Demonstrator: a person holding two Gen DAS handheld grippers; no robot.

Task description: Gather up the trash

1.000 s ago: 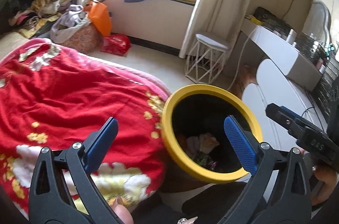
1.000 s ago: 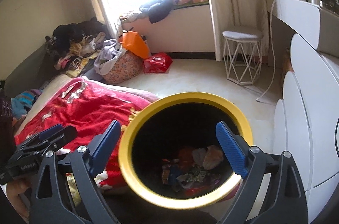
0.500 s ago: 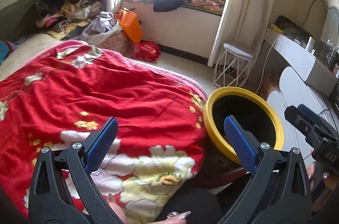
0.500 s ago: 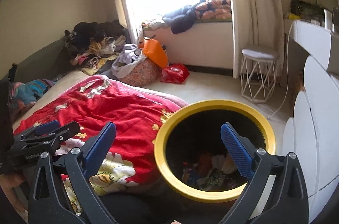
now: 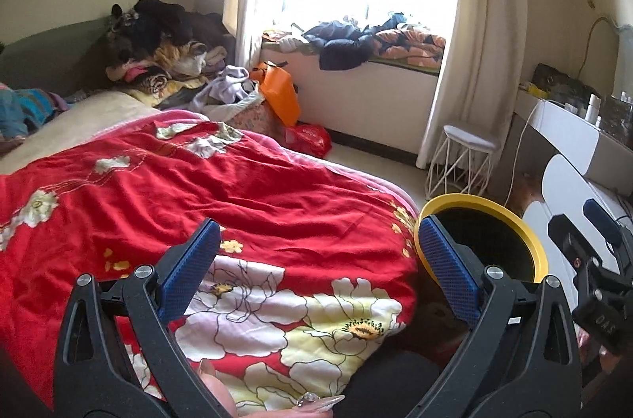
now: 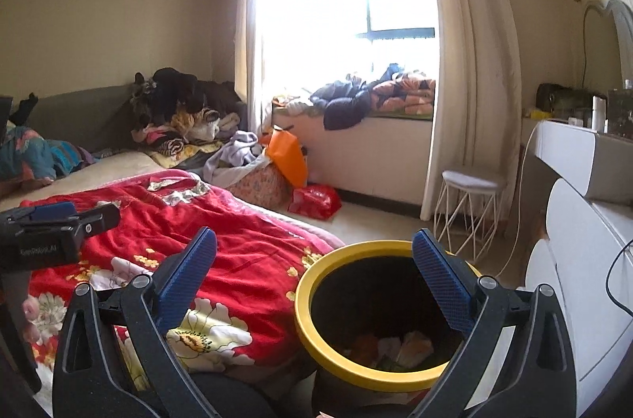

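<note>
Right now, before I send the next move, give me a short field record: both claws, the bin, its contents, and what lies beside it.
left claw: open, empty, above the red quilt
right claw: open, empty, above the bin's near side
bin: yellow rim, black inside, upright on the floor by the bed
bin contents: crumpled wrappers and paper at the bottom
beside bin: white stool behind it, white cabinet to its right

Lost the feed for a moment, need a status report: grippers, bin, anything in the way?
Both hand-held grippers, left and right, open and empty. Bin by the bed, trash inside. Nothing blocking it.
</note>
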